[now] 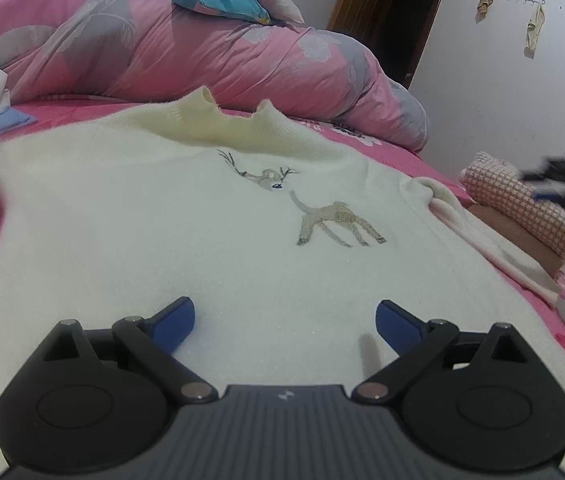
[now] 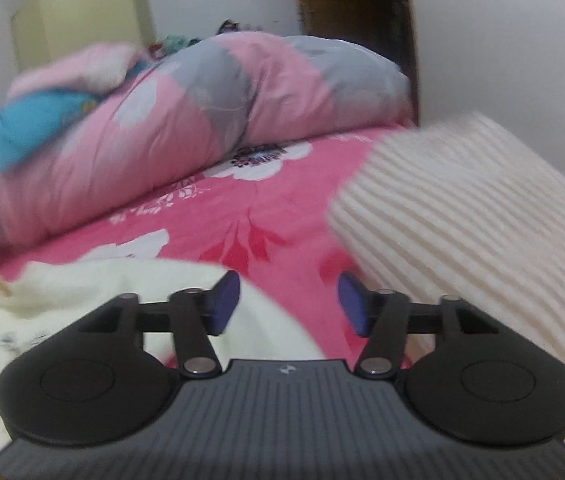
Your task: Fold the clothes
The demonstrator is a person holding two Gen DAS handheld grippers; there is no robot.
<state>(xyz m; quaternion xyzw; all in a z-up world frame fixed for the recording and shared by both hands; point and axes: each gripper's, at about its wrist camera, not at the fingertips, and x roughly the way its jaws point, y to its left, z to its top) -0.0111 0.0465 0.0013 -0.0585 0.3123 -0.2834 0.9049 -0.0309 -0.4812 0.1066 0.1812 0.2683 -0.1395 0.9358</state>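
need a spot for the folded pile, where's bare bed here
Bare sheet lies between the quilt, the cream sweater and the ribbed sleeve. The far side is crowded by the quilt, the right edge by a checked bundle.

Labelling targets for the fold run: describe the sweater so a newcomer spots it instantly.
On the bed with the pink floral sheet, in front of the heaped pink quilt, the cream sweater lies spread flat. It alone carries embroidered deer on its chest; the nearby folded garment is pink-checked.

Both wrist views look low along the bed [image 1: 434, 168], sharing the quilt [image 2: 186, 120].
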